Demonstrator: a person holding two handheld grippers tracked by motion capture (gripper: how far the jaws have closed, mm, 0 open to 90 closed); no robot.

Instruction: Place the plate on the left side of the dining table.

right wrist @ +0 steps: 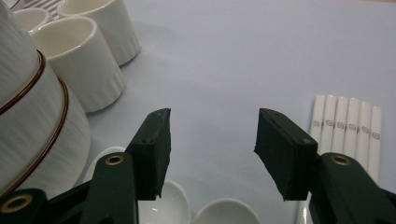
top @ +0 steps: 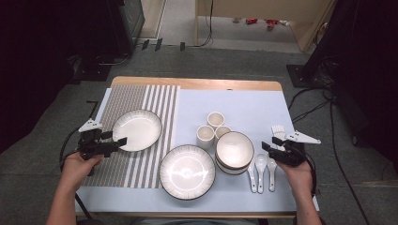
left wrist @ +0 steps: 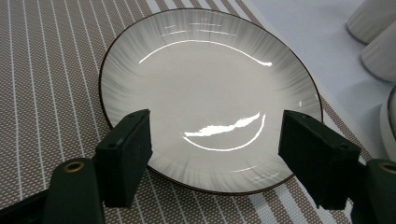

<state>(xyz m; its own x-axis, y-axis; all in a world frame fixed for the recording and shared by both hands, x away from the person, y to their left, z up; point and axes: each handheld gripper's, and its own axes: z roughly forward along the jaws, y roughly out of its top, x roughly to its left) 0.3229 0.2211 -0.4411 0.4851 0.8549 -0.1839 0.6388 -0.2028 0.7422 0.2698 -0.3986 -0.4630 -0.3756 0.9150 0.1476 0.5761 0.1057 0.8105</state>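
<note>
A white plate (top: 137, 130) with a dark rim lies on the striped placemat (top: 123, 99). My left gripper (top: 117, 138) hovers at its near-left rim. In the left gripper view the plate (left wrist: 205, 88) spreads ahead of my left gripper (left wrist: 215, 154), whose jaws stand open over the near rim with nothing pressed between them. My right gripper (top: 271, 143) is open above the white spoons (top: 261, 165), just right of the stacked bowls (top: 234, 150). In the right gripper view my right gripper (right wrist: 212, 149) has empty jaws above the spoons (right wrist: 168, 205).
A second plate (top: 187, 171) sits near the table's front edge on the pale blue mat (top: 248, 105). Three white cups (top: 215, 119) stand behind the bowls (right wrist: 32, 116). A bundle of white sticks (top: 278, 130) (right wrist: 348, 123) lies ahead of the right gripper.
</note>
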